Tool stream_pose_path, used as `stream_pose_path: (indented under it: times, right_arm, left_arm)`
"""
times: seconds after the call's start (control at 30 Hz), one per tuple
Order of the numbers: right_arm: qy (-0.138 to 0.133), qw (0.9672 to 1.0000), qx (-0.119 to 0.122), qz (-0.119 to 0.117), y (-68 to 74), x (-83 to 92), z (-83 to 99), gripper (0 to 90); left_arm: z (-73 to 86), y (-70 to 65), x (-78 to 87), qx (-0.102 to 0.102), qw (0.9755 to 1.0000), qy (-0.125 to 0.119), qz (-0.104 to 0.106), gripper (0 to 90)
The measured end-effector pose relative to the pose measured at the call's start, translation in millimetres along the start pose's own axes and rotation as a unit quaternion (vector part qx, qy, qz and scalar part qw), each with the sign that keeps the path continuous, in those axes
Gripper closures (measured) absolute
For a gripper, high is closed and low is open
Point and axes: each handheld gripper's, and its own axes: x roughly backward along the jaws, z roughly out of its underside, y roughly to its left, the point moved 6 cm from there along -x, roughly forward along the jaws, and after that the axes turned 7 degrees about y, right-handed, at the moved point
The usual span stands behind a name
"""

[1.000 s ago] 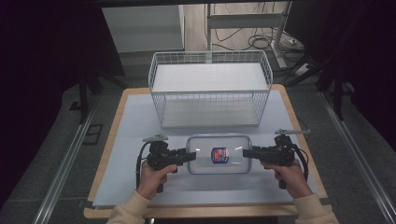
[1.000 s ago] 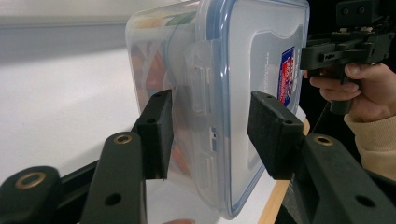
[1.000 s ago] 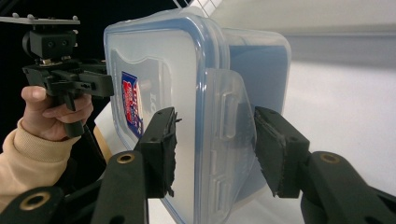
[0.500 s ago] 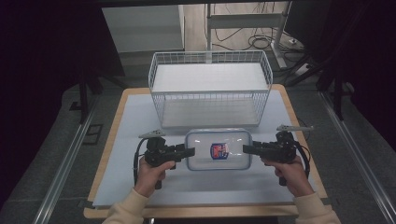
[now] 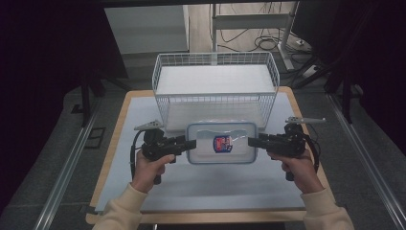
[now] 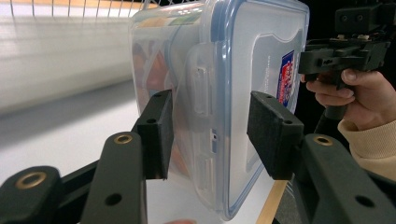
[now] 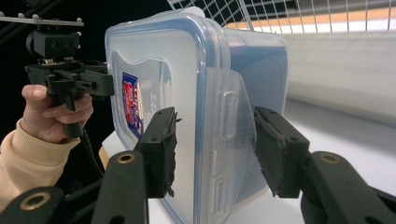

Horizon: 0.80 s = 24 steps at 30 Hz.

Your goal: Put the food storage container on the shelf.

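Note:
A clear plastic food container (image 5: 221,143) with a blue-rimmed lid and a red and blue sticker hangs level above the table, just in front of the wire basket. My left gripper (image 5: 190,143) is shut on its left end and my right gripper (image 5: 252,142) on its right end. In the left gripper view the black pads (image 6: 159,130) clamp the container (image 6: 243,60) across its side latch. The right gripper view has the pads (image 7: 161,149) on either side of the other latch of the container (image 7: 154,60).
A white wire basket (image 5: 215,103) stands at the back of the table, right behind the container. A pale mat (image 5: 210,184) covers the wooden tabletop (image 5: 111,158). Metal rails run along both sides of the table, and cables lie on the floor beyond it.
Both grippers have risen together with the container held between them. It has lifted off the mat and now overlaps the basket's front wall in the high view.

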Motion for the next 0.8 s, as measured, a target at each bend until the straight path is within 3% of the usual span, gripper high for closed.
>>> stream_pose_path:
  times: [0.8]
  right_arm:
    - [-0.014, 0.9998, 0.017, 0.002, 12.2, 7.3, -44.3, 50.4]
  left_arm:
    - [-40.7, -3.1, 18.7, -0.011, 0.9997, -0.021, -0.002, 52.3]
